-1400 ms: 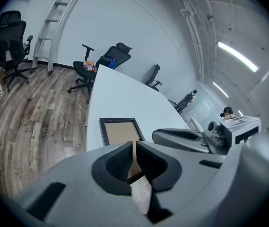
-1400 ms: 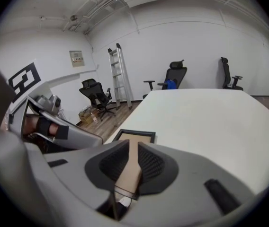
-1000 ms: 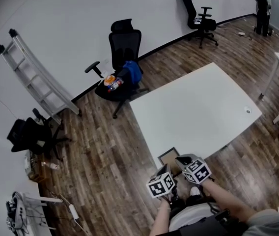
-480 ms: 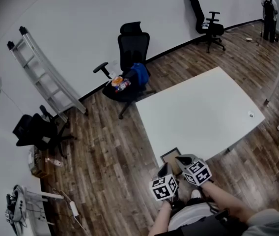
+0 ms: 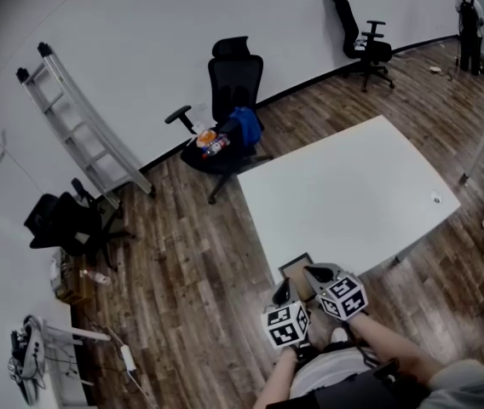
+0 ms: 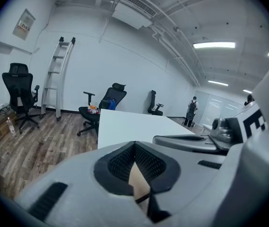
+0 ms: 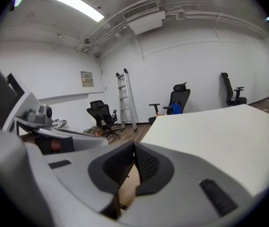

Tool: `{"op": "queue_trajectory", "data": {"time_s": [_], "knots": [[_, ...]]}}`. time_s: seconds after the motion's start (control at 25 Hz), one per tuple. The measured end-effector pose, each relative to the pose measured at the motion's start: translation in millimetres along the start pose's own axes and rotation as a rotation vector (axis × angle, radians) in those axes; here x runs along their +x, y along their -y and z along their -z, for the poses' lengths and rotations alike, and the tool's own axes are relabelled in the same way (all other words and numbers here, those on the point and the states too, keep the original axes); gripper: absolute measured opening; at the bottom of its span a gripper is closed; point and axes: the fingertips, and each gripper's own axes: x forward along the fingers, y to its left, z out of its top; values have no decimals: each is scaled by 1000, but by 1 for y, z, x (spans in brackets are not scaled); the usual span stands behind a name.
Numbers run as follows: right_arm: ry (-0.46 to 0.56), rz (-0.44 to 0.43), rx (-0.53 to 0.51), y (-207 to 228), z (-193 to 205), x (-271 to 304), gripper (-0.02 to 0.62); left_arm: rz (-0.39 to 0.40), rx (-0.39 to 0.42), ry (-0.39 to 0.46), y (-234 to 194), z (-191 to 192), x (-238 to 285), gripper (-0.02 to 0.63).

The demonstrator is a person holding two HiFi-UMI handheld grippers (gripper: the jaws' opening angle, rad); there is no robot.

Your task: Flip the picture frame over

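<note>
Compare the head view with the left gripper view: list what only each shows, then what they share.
Head view only: the picture frame's outline at the white table's near corner, and the person's forearms. Left gripper view only: the left gripper shut on the frame's brown edge, plus ceiling lights. Both: the table, the ladder, the right gripper and the black chair holding a blue item.
</note>
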Motion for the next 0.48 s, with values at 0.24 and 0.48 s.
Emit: {"op": "queue_trajectory", "data": {"time_s": [0.24, 0.48], "knots": [[43, 8, -2, 2, -13, -1, 8, -9, 35, 46, 1, -9, 0, 3], [44, 9, -10, 5, -12, -1, 8, 1, 30, 39, 4, -7, 4, 3]]}}
